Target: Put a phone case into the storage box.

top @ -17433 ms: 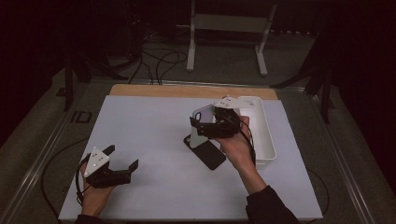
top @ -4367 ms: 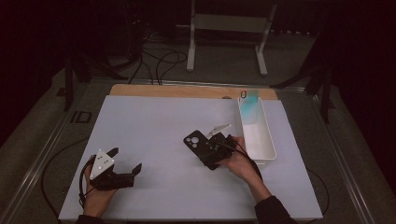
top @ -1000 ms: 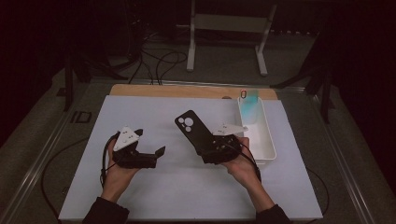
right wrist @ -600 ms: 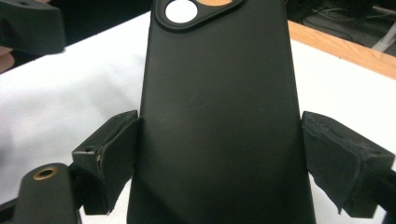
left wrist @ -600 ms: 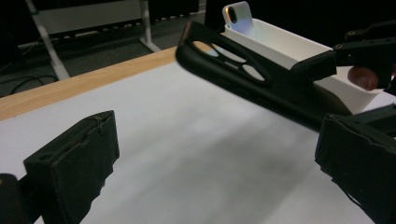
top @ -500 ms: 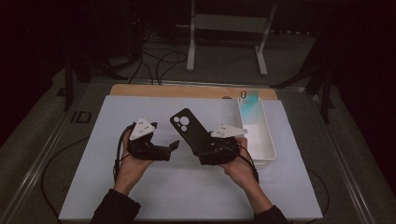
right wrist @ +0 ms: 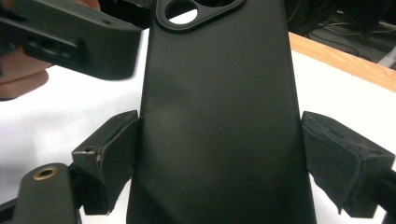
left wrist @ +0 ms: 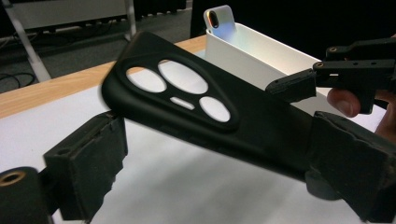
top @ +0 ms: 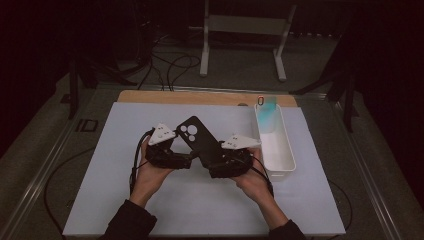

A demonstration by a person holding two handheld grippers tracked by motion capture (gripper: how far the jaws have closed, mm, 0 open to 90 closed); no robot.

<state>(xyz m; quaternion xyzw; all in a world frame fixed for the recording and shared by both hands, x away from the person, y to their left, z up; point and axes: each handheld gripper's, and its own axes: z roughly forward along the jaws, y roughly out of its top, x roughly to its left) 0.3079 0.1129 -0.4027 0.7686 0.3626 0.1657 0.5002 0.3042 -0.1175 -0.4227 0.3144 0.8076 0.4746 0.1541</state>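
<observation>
1. High view: right gripper point(top: 212, 162) is clamped on the black phone case point(top: 200, 141), lifted left of the white tray point(top: 280, 165).
2. Left gripper point(top: 189, 160), jaws just closing, straddles the case without a firm pinch.
3. Likely next: squeeze, then share the hold.

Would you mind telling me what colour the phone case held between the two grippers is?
Matte black phone case, clearest in the left gripper view.

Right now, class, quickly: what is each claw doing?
Left claw: jaws wide, just been closing, black phone case between them; grip cannot be told.
Right claw: closed on the black phone case.
</observation>
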